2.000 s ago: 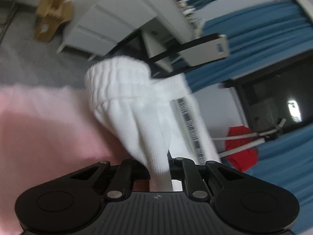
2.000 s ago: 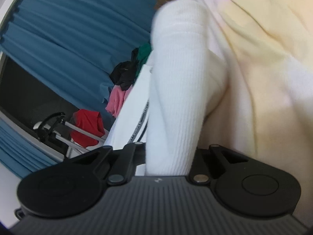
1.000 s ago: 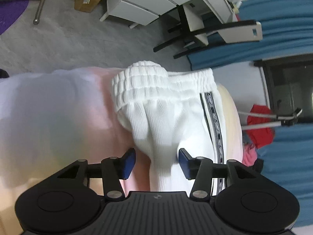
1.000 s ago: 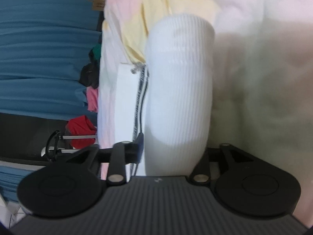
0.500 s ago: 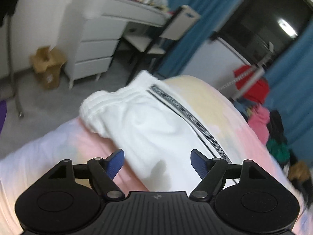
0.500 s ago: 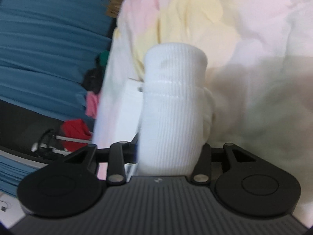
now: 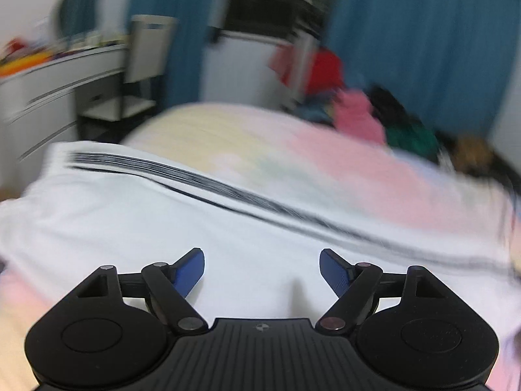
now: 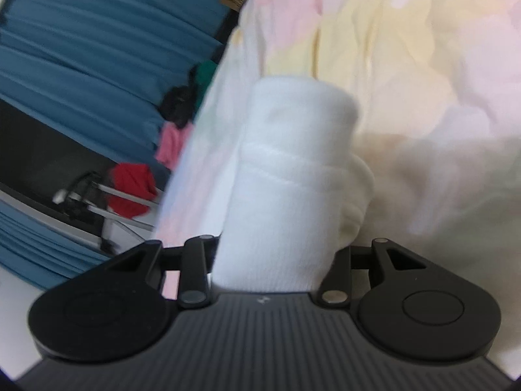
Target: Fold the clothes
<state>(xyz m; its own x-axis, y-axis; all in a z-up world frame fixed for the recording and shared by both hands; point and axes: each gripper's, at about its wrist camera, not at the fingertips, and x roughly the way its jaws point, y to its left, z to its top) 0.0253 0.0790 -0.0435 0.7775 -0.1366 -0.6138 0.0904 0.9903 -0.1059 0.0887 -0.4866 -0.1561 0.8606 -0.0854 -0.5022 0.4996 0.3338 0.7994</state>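
- The white trousers [image 7: 162, 228] with a black side stripe [image 7: 228, 192] lie spread on the bed [image 7: 342, 163]; the left view is blurred.
- The left gripper [image 7: 262, 270] hangs over the cloth with its blue pads [image 7: 189, 270] spread wide and nothing between them.
- The right gripper [image 8: 276, 260] is pinching a thick ribbed roll of the same white cloth [image 8: 293, 163], which looks like a cuff or leg end; its fingertips are hidden behind the cloth.
- Risk, as I judge it: with only one end held, any pull from the right could drag the flat part and skew or crease it, since nothing pins the other side.
- The bunched roll could slip from the pinch if the grip is only on the outer layers, dropping in a heap.
- The soft bedding may ruck under the trousers and spoil a straight fold line.
- The pile of clothes [image 7: 358, 114] at the far bed edge lies well apart and is no hazard.
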